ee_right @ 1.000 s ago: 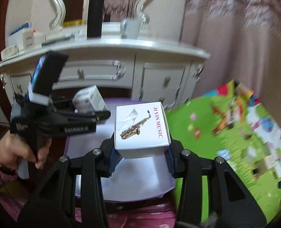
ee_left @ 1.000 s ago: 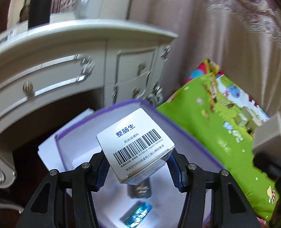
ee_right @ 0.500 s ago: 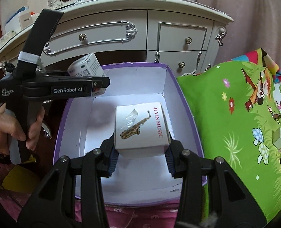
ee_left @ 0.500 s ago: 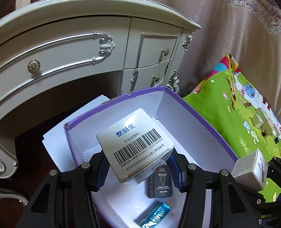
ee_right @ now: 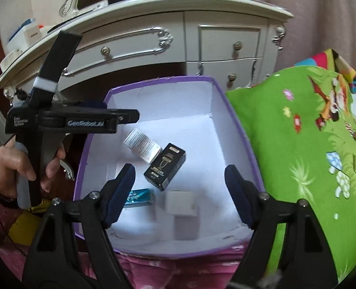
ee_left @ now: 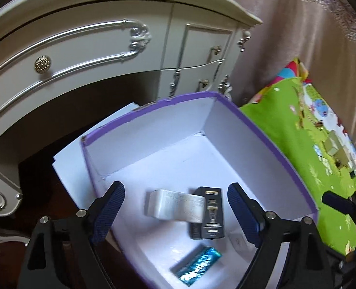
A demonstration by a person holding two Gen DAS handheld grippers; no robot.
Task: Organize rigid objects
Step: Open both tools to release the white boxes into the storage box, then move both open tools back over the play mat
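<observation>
Hovering over the purple-rimmed box (ee_right: 240,132), I am keeping both the left gripper (ee_left: 175,207) and the right gripper (ee_right: 179,187) spread and holding nothing. Lying inside are the white medicine box (ee_right: 143,145), leaning against the black box (ee_right: 164,166), the white carton (ee_right: 181,203) nearer me, and a teal packet (ee_right: 138,197).

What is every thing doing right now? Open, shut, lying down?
Left gripper: open, empty, above the box.
Right gripper: open, empty, above the box.
Purple box: lid off, things inside.
Medicine box: blurred, tilted, overlapping the black box.
Black box: lying flat.
White cube box: blurred, in the box.
Teal packet: lying flat.
Drawers: shut.
</observation>
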